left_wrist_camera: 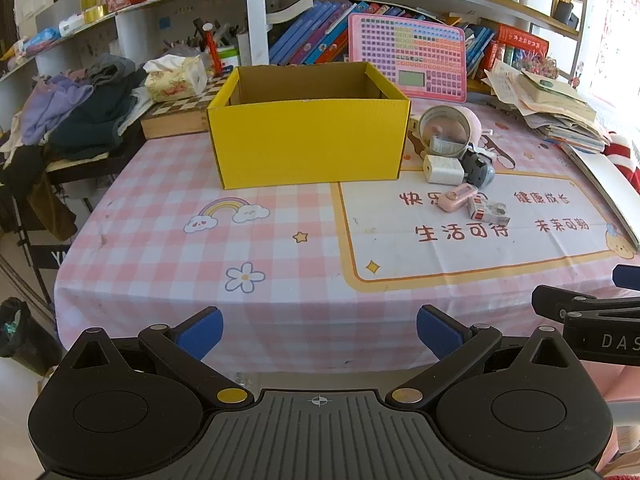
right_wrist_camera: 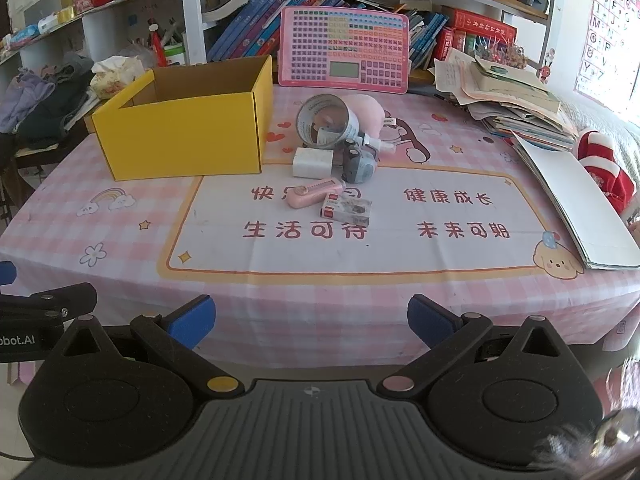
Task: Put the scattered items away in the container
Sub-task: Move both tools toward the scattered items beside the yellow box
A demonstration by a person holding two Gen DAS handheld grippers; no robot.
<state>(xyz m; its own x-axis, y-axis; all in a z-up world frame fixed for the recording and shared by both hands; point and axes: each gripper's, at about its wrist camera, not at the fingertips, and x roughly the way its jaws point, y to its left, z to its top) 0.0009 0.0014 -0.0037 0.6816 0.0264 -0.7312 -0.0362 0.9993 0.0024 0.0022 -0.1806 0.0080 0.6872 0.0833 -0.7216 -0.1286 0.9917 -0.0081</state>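
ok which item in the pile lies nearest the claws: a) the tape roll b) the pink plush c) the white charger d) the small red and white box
d, the small red and white box lies at the front edge of the pile, just ahead of the pink gadget, while the white charger, tape roll and pink plush sit farther back.

A cluttered study corner around a pink checked table

The table wears a pink gingham cloth printed with a rainbow, a flower and red Chinese characters. A pink learning tablet leans against a row of books on the shelf behind (spines too small to read). A heap of papers and booklets sits at the right edge, a tissue box and a pile of clothes at the left. An alphabet poster hangs on the far right wall.
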